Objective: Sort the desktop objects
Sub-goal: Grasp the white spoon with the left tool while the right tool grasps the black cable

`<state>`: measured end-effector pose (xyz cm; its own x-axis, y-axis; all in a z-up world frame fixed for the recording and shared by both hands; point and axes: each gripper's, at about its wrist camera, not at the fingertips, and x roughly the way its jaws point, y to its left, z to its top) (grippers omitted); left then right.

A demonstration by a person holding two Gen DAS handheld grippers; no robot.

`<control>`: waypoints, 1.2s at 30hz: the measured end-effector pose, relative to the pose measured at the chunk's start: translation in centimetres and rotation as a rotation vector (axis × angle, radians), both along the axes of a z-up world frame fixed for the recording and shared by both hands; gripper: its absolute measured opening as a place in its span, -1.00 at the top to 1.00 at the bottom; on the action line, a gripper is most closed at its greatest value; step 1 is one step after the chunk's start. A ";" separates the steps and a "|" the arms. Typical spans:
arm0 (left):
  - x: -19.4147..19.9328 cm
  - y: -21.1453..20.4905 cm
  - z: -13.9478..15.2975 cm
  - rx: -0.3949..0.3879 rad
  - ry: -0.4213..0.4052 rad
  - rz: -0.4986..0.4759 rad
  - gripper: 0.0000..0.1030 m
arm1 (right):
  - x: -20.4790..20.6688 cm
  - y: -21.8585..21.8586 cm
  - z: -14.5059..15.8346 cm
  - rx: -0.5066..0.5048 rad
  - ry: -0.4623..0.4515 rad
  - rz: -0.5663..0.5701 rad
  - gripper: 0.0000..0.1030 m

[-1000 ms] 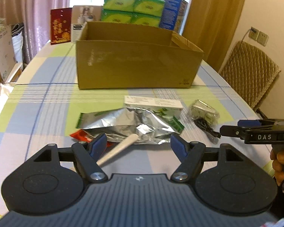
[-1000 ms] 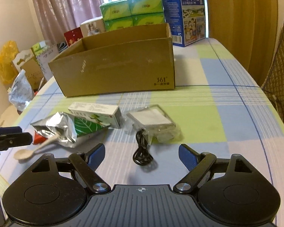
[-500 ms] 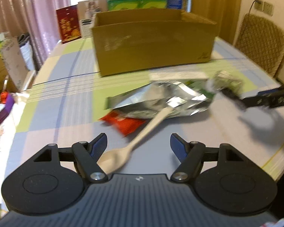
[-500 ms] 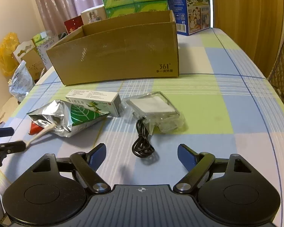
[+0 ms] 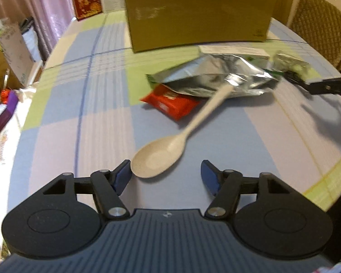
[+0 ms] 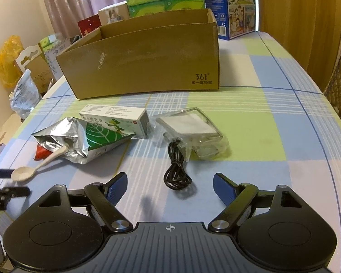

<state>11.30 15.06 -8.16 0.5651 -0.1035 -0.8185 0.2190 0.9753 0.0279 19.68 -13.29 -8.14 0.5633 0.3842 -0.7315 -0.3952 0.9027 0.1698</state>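
Beige spoon (image 5: 168, 146) lies flat on the checked tablecloth (image 5: 79, 104), bowl just ahead of my left tongs (image 5: 166, 174), nearer the 11 o'clock finger; handle runs to 1 o'clock, onto the foil pouch (image 5: 211, 77). Both tongs wide, holding nothing; right tongs (image 6: 170, 187) face the black cable (image 6: 176, 170). Cardboard box (image 6: 147, 59) at 12.

Beige spoon (image 5: 163, 150); silver/green pouch (image 6: 86, 136); blue-green checked cloth (image 6: 272, 122).

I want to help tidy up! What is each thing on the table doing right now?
left gripper: open, empty
right gripper: open, empty
spoon: lying flat, handle on the foil bag
foil bag: torn open, crumpled
cardboard box: open on top
black cable: coiled loosely
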 end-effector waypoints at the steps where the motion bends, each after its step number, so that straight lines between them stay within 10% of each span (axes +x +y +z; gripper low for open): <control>1: -0.2 -0.3 0.0 -0.004 0.005 -0.014 -0.19 | 0.0 -0.1 0.0 0.000 -0.001 -0.002 -0.57; 17: -2.3 -4.9 0.3 0.009 -0.066 -0.209 -0.19 | -0.1 -0.1 -0.1 -0.016 -0.013 -0.004 -0.57; 20: -2.0 -4.7 0.1 0.022 -0.060 -0.207 0.11 | 0.0 -0.1 -0.2 -0.017 -0.011 -0.006 -0.56; 24: -1.6 -4.2 0.1 0.013 -0.055 -0.183 0.45 | 0.1 0.0 -0.4 -0.021 -0.007 0.001 -0.44; 36: -2.0 -6.0 0.2 -0.087 -0.012 -0.119 0.47 | 1.5 0.8 -1.7 -0.064 0.001 0.010 0.02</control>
<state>9.31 9.06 -7.97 0.5541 -0.2401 -0.7971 0.3331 0.9415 -0.0521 21.20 -12.50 -9.86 0.5590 0.3420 -0.7553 -0.4040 0.9079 0.1121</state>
